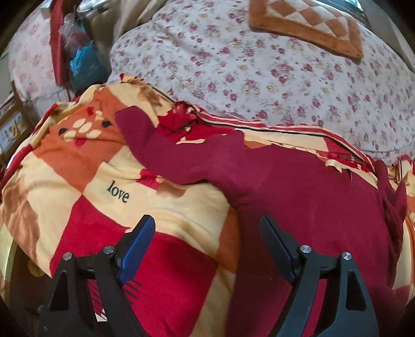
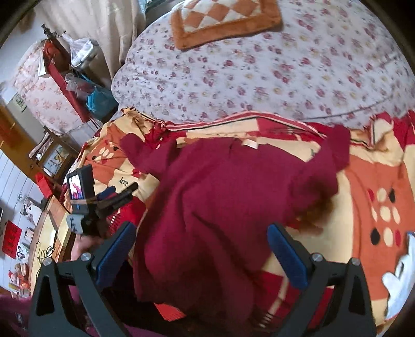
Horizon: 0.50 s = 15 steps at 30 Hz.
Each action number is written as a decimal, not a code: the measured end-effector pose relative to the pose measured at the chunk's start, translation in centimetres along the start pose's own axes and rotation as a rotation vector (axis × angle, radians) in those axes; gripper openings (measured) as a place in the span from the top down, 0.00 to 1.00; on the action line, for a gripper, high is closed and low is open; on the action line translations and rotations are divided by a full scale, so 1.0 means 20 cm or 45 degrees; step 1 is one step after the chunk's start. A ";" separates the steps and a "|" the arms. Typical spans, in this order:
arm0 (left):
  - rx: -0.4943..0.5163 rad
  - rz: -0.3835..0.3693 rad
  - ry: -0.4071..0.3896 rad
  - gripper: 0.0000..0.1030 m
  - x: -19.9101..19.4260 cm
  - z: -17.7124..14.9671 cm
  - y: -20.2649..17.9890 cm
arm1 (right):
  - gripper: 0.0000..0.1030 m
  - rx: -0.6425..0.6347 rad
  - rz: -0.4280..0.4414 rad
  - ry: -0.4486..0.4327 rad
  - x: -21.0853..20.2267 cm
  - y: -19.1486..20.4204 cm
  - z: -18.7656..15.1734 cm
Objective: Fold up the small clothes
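Garment: maroon top spread flat on patchwork quilt, one sleeve stretched outward.
My left gripper: fingers wide, over garment's edge.
My right gripper: fingers wide, holding nothing.
Beyond: floral bedspread, checked cushion.

maroon top: lower hem cut off by bottom edge, right wrist view | floral sheet: blurred toward bed's far edge | shelf clutter: too small to identify
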<state>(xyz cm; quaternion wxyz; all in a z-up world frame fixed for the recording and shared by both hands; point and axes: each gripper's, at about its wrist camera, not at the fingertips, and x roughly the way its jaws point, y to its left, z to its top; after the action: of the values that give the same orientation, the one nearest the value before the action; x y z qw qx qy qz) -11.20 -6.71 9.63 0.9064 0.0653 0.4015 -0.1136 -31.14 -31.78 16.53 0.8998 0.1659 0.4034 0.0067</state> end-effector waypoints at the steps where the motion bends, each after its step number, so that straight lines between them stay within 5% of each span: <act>1: 0.011 -0.001 -0.005 0.37 -0.01 0.00 -0.01 | 0.00 -0.010 -0.007 0.002 0.03 0.04 0.01; 15: 0.034 -0.037 0.032 0.37 0.04 -0.05 -0.11 | 0.00 -0.038 0.151 -0.011 0.23 0.35 0.25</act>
<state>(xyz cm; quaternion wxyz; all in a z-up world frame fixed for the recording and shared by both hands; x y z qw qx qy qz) -11.89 -8.69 8.41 0.8986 0.0731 0.4123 -0.1315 -23.43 -26.01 18.39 0.9019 0.1762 0.3889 0.0651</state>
